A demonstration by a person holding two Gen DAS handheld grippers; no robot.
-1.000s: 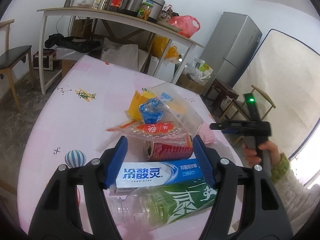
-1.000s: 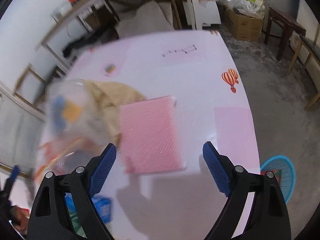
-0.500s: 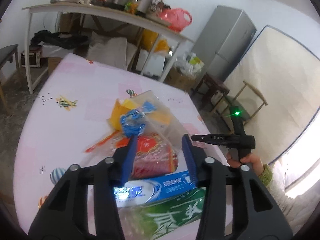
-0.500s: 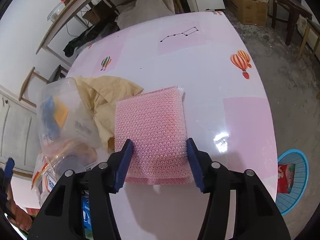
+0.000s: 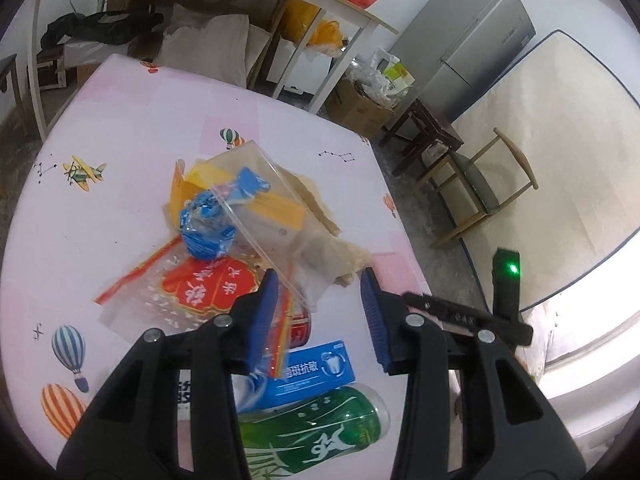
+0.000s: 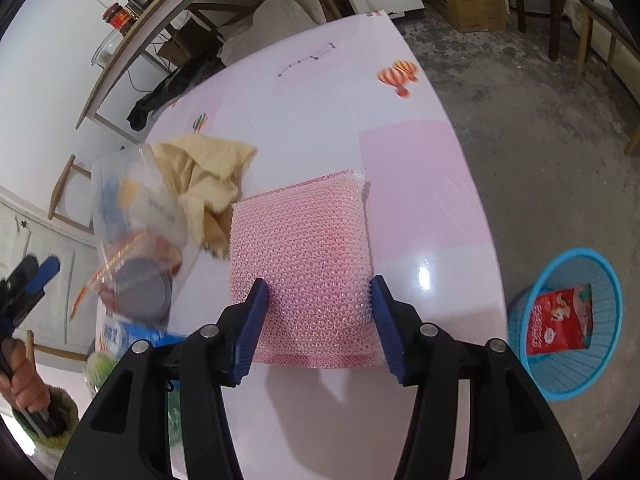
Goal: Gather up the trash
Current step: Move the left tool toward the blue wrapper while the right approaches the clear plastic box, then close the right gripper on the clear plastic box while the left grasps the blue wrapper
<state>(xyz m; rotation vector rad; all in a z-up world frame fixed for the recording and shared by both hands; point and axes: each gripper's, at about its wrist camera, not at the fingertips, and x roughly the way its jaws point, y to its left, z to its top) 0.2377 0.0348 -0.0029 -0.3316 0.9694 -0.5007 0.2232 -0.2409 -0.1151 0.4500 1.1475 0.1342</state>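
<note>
On the pink table (image 5: 120,128) lies a trash pile: a clear zip bag (image 5: 256,200), a blue wrapper (image 5: 206,232), a red-labelled snack bag (image 5: 208,288), a red can (image 5: 300,324), a toothpaste box (image 5: 320,366) and a green bottle (image 5: 316,432). My left gripper (image 5: 320,316) hangs over the pile, half open. Only the clear bag's corner lies between its jaws, and bare table shows by the right pad. My right gripper (image 6: 320,320) is shut on a pink bubble-wrap pouch (image 6: 304,248), pads on its two side edges. A beige cloth (image 6: 208,176) lies left of the pouch.
A blue mesh basket (image 6: 560,384) holding a red packet (image 6: 560,320) stands on the floor by the table's right edge. A wooden chair (image 5: 480,188), a cardboard box (image 5: 360,108) and a grey fridge (image 5: 480,40) stand beyond. A hand (image 6: 20,376) holds the left gripper.
Both grippers' jaws have narrowed. The right one came down onto the pink pouch and closed on its sides. The left one swung right, from the toothpaste box toward the clear bag's corner.
</note>
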